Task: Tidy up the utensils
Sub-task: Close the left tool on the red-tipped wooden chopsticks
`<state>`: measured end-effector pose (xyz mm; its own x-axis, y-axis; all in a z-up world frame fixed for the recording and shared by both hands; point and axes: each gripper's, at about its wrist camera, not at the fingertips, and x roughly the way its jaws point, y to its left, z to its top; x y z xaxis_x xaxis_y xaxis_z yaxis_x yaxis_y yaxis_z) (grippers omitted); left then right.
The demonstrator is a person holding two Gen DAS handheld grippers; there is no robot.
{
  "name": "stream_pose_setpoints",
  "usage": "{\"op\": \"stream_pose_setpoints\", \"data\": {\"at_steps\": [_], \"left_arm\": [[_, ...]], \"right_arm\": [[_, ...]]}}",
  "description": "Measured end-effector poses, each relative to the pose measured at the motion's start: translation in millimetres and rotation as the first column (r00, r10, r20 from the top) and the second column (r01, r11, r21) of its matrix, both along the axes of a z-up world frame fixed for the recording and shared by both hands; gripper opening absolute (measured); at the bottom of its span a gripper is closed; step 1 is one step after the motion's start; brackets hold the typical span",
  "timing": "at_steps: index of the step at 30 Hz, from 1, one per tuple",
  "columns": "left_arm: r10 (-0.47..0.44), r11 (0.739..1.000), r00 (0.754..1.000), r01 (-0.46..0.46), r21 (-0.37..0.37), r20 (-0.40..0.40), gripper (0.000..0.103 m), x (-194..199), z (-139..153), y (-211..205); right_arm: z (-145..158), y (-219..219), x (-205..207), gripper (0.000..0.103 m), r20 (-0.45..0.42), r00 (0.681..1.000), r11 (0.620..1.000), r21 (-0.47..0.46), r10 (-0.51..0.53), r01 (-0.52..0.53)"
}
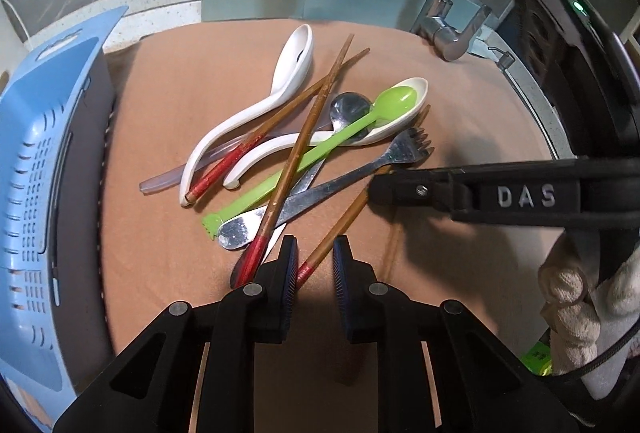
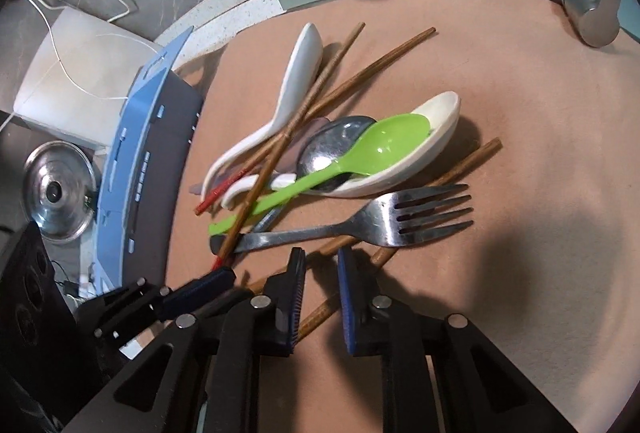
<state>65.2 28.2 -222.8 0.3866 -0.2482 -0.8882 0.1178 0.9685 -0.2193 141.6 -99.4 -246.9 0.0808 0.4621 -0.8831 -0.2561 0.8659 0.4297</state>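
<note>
My left gripper, fingers narrowly parted, straddles the chopstick running lengthwise away; my right gripper hovers empty (equally parted).

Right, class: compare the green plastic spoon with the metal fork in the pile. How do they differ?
The green plastic spoon is bright and opaque; the metal fork is grey and shiny. The spoon ends in a rounded bowl, the fork in four tines. The spoon's bowl rests in a white ceramic spoon; the fork's head lies over a chopstick. Both have long handles and point the same way.
</note>
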Motion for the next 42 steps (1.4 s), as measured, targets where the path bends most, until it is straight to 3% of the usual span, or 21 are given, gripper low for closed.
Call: {"op": "stream_pose_setpoints", "data": {"at_steps": [6,15,20,24,28,37,42], "left_arm": [[-0.044,0.999,0.997,0.043,-0.013,-0.058,0.017,1.1,-11.5,-9.7],[-0.118,0.993,0.991,0.120,0.021,-0.065,0.017,-0.1,-9.0,-27.8],[-0.157,0.986,0.985,0.160,0.038,-0.073,0.017,1.6,-9.8,-39.7],[-0.174,0.983,0.982,0.177,0.040,-0.077,0.017,5.5,-9.8,-46.3],[-0.199,0.977,0.977,0.204,0.056,-0.080,0.020,9.2,-10.0,-52.2],[-0.256,0.964,0.963,0.262,0.054,-0.087,0.020,12.4,-11.3,-54.5],[-0.281,0.958,0.956,0.285,0.037,-0.084,0.020,11.3,-10.9,-49.0]], "right_arm": [[-3.1,-10.7,-1.0,0.011,-0.009,1.000,1.000,-0.006,-0.010,0.010],[3.9,-24.4,-7.3,0.010,0.013,1.000,0.999,-0.024,0.025,-0.025],[9.7,-36.9,-13.8,0.011,0.071,0.994,0.987,-0.143,0.084,-0.073],[3.7,-63.0,-11.8,0.011,0.018,1.000,0.998,-0.070,0.008,-0.007],[9.5,-61.6,-18.8,0.038,0.017,1.000,0.999,-0.020,-0.025,0.026],[2.4,-39.8,-17.5,0.039,0.032,0.990,0.985,-0.105,-0.137,0.140],[3.0,-15.3,-22.0,0.032,0.113,0.992,0.962,-0.257,-0.062,0.089]]}}
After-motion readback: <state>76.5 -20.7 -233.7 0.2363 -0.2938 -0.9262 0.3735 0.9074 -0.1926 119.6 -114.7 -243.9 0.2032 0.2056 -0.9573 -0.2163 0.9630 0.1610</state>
